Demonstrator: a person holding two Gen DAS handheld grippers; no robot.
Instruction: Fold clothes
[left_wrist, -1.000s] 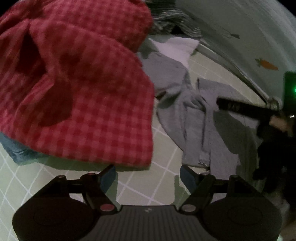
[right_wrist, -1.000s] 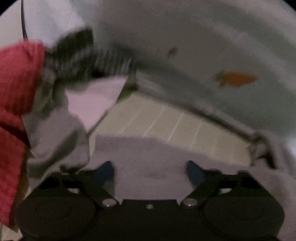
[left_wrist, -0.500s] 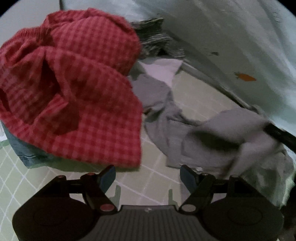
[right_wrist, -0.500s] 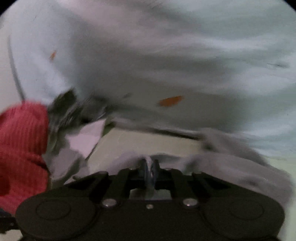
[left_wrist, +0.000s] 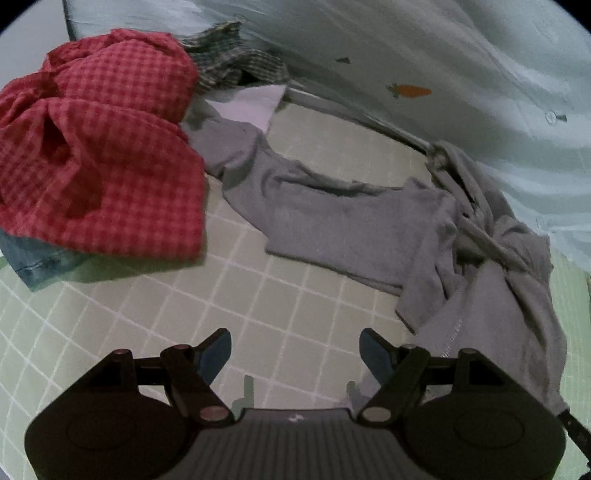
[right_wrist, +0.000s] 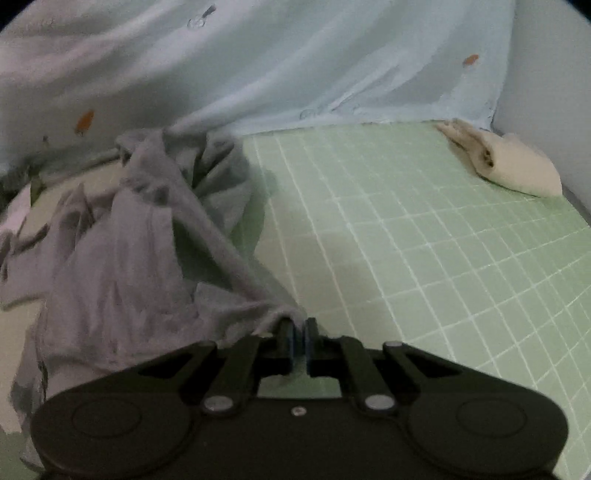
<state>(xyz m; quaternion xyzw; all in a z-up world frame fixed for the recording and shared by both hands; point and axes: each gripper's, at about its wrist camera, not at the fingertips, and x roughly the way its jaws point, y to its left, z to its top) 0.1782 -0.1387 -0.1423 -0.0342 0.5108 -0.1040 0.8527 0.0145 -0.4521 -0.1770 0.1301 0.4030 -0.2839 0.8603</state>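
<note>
Our right gripper (right_wrist: 300, 334) has dragged the grey garment (left_wrist: 351, 221) rightward over the green mat (right_wrist: 424, 240), jaws easing on a thin edge that may slip; left gripper (left_wrist: 295, 350) gapes empty.

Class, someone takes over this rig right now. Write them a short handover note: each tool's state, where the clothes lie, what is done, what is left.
Left tool: open, empty, above the green grid mat.
Right tool: pinching an edge of the grey garment, jaws opening slightly.
Grey garment crumpled; red checked garment heaped beside it; cream piece bundled in the far corner.
Done: garment picked. Left: spread, fold.
</note>
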